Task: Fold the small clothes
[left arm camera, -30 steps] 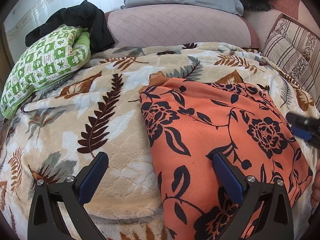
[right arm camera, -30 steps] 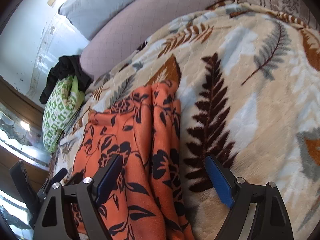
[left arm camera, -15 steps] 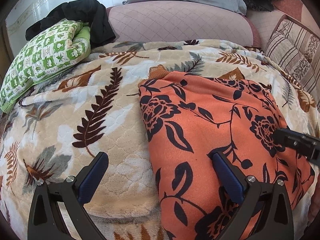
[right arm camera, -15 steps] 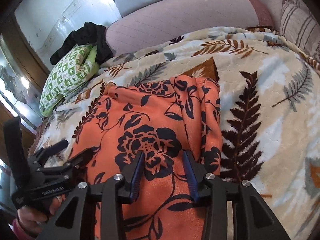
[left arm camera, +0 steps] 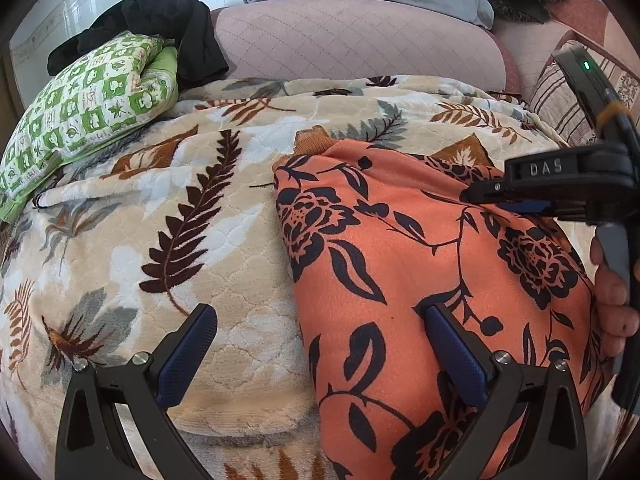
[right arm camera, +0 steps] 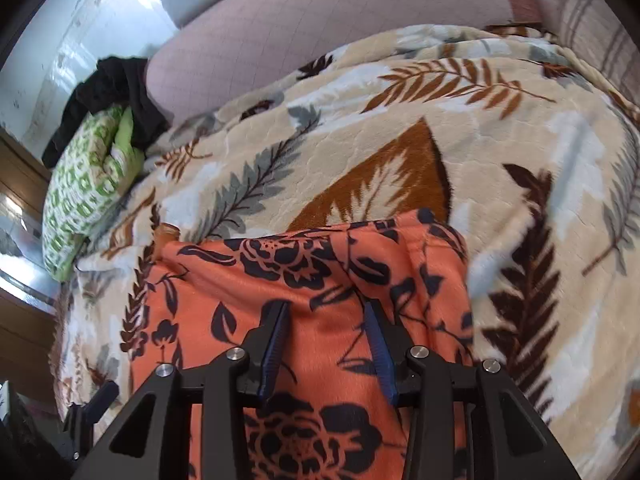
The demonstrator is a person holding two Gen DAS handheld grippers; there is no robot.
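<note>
The left gripper was spread wide, one finger on the orange garment. The right gripper was partly closed over it, gripping nothing.

Support: we see a bed under a cream leaf-print blanket | near right: orange flowered garment lying on it | far left: green checked pillow with black clothing piled on top | far edge: pink quilted headboard
</note>
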